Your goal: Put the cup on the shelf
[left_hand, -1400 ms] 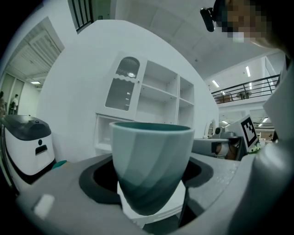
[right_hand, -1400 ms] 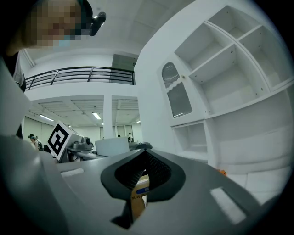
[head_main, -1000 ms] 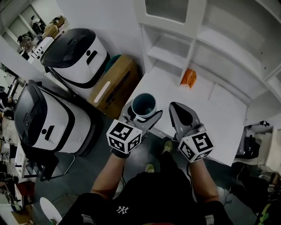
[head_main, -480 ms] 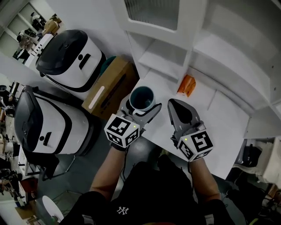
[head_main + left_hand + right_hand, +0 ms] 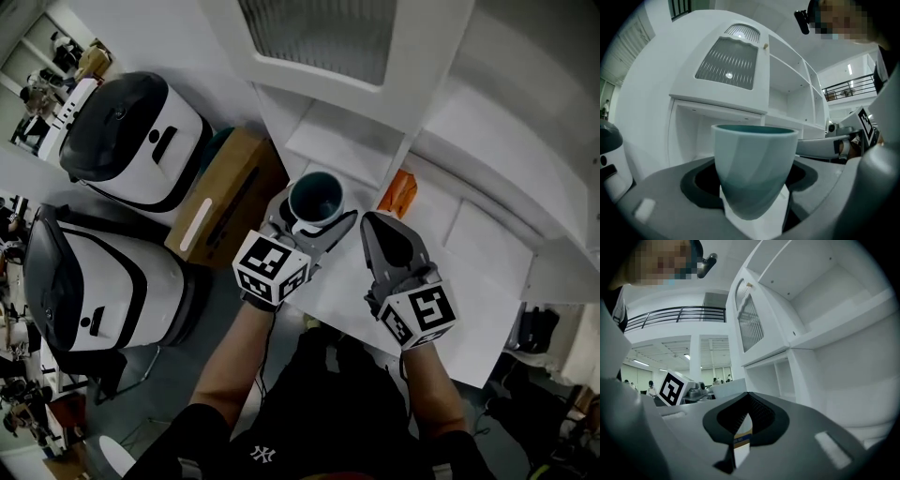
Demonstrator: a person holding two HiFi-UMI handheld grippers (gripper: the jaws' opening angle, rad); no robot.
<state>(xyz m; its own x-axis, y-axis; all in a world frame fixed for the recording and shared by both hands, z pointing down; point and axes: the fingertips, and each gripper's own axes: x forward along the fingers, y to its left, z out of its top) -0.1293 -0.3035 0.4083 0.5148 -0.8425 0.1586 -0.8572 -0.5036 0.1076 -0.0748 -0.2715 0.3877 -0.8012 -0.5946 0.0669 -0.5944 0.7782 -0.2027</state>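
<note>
A teal cup [image 5: 316, 199] stands upright between the jaws of my left gripper [image 5: 312, 223], which is shut on its lower body. The cup is lifted off the white counter [image 5: 469, 272], in front of the white shelf unit's low open compartment [image 5: 339, 141]. In the left gripper view the cup [image 5: 754, 164] fills the middle, with the shelf compartments [image 5: 787, 101] behind it. My right gripper [image 5: 389, 242] hangs beside the cup on the right, jaws together and holding nothing. In its own view the right gripper [image 5: 749, 397] points at the shelf unit [image 5: 820, 333].
An orange packet [image 5: 398, 190] lies on the counter by the shelf's upright. A cabinet door with a ribbed pane [image 5: 319, 37] is above the compartment. A cardboard box [image 5: 225, 202] and two white-and-black machines [image 5: 127, 131] [image 5: 94, 281] stand on the floor to the left.
The left gripper has carried the cup forward and up, closer to the shelf's low compartment. The right gripper has kept pace beside it, still shut.
</note>
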